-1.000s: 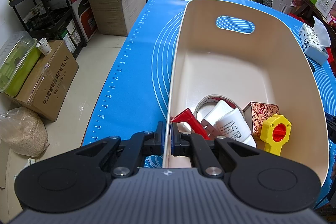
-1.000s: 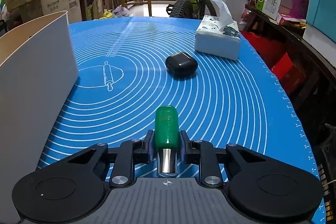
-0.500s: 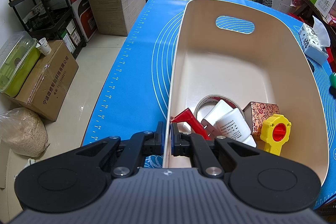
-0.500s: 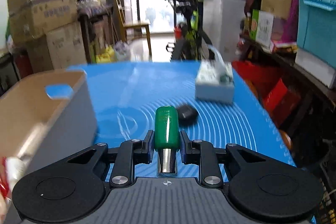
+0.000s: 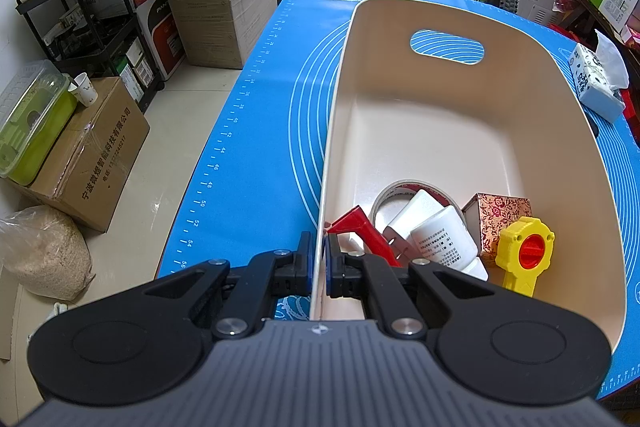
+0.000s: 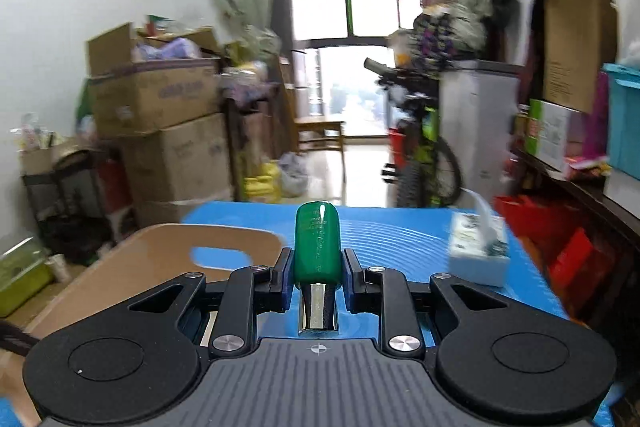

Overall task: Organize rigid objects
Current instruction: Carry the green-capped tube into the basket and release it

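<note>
- Left wrist view: nothing had changed over the last second. The left gripper [image 5: 318, 265] was pinched tight on the near left wall of the bin [image 5: 472, 27], one finger outside, one inside, steadying it on the blue mat [image 5: 260, 131].
- Same contents sat at the near end of the bin, all touching or piled: red plastic piece [image 5: 362, 229], tape roll [image 5: 400, 189], white bottle [image 5: 442, 237], patterned box [image 5: 500, 217], yellow toy [image 5: 526, 251]. Far half of the bin was bare.
- The tissue box [image 5: 596, 87] sat on the mat beyond the bin's right wall. The right gripper did not show in this view.
- Right wrist view: big change. A second ago the camera looked down at the mat with a black case ahead; now it looked higher, across the room, background blurred, so the hand had lifted and tilted up.
- The right gripper [image 6: 318, 273] was closed part-way on the green tool handle [image 6: 318, 247], pads pressing both sides, same hold as before.
- The tool was off the mat, in the air, with the bin [image 6: 168, 259] low and to the left.
- Meaning, as a guess: pick done, carry toward the bin under way, drop not yet made.
- Long axis ran straight along the fingers: rounded green end pointed forward and away, metal shank [image 6: 318, 311] pointed back toward the camera. Centred, no visible skew.
</note>
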{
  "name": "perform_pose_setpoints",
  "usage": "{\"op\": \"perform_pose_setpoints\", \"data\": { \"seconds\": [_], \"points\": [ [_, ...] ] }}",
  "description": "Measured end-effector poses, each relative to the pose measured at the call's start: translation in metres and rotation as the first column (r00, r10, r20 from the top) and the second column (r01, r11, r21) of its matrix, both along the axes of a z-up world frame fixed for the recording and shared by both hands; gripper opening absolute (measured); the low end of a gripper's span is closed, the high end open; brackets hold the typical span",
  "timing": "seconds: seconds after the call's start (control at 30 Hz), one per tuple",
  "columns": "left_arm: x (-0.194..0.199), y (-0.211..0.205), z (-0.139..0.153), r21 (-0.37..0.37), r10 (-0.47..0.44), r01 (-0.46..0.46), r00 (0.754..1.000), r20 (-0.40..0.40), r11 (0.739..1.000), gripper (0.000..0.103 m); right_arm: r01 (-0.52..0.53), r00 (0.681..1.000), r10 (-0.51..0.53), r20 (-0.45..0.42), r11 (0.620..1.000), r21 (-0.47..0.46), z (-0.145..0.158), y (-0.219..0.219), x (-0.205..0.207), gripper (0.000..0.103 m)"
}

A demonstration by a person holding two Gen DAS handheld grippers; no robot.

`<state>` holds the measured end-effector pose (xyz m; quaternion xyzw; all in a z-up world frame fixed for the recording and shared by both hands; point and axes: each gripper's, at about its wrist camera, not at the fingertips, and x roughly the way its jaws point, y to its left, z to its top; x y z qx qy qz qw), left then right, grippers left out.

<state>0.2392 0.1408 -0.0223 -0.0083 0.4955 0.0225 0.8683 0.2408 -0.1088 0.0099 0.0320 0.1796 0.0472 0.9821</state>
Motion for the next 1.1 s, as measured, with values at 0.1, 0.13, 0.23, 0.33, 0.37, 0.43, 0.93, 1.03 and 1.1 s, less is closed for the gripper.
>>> {"op": "perform_pose_setpoints", "data": {
  "seconds": [0.1,0.13,0.23,0.33,0.37,0.43,0.93,1.03,1.1],
  "points": [
    [0.0,0.0,0.0,0.001,0.0,0.0,1.0,0.0,1.0,0.007,-0.07,0.998,0.07,-0.007,0.998,0.0,0.001,0.02,-0.002,0.033],
    [0.0,0.0,0.0,0.001,-0.001,0.001,1.0,0.0,1.0,0.007,-0.093,0.996,0.093,-0.012,0.996,-0.002,0.001,0.026,-0.002,0.033],
    [0.001,0.0,0.0,0.002,-0.001,0.001,1.0,0.0,1.0,0.007,-0.145,0.989,0.145,-0.026,0.989,-0.011,-0.001,0.043,-0.004,0.033],
    [0.001,0.0,0.0,0.002,-0.001,0.001,1.0,0.0,1.0,0.007,-0.185,0.982,0.184,-0.052,0.983,-0.014,-0.004,0.055,-0.003,0.033],
    [0.001,0.0,0.0,0.002,-0.001,0.001,1.0,0.0,1.0,0.007,-0.195,0.979,0.194,-0.061,0.981,-0.018,-0.006,0.06,-0.003,0.033],
    [0.001,0.0,0.0,0.003,-0.002,0.002,1.0,0.0,1.0,0.007,-0.229,0.969,0.225,-0.098,0.973,-0.03,-0.008,0.069,0.001,0.033],
    [0.0,-0.001,0.0,0.003,-0.003,0.003,1.0,0.001,1.0,0.007,-0.344,0.89,0.302,-0.342,0.937,-0.066,-0.042,0.101,0.007,0.034],
    [0.001,-0.001,0.0,0.006,-0.003,0.003,1.0,-0.001,1.0,0.007,-0.345,0.893,0.309,-0.327,0.937,-0.056,-0.038,0.099,0.004,0.052],
    [0.001,-0.002,0.0,0.007,-0.003,0.003,1.0,0.0,1.0,0.007,-0.341,0.897,0.312,-0.312,0.939,-0.041,-0.034,0.095,0.003,0.056]
  ]
}}
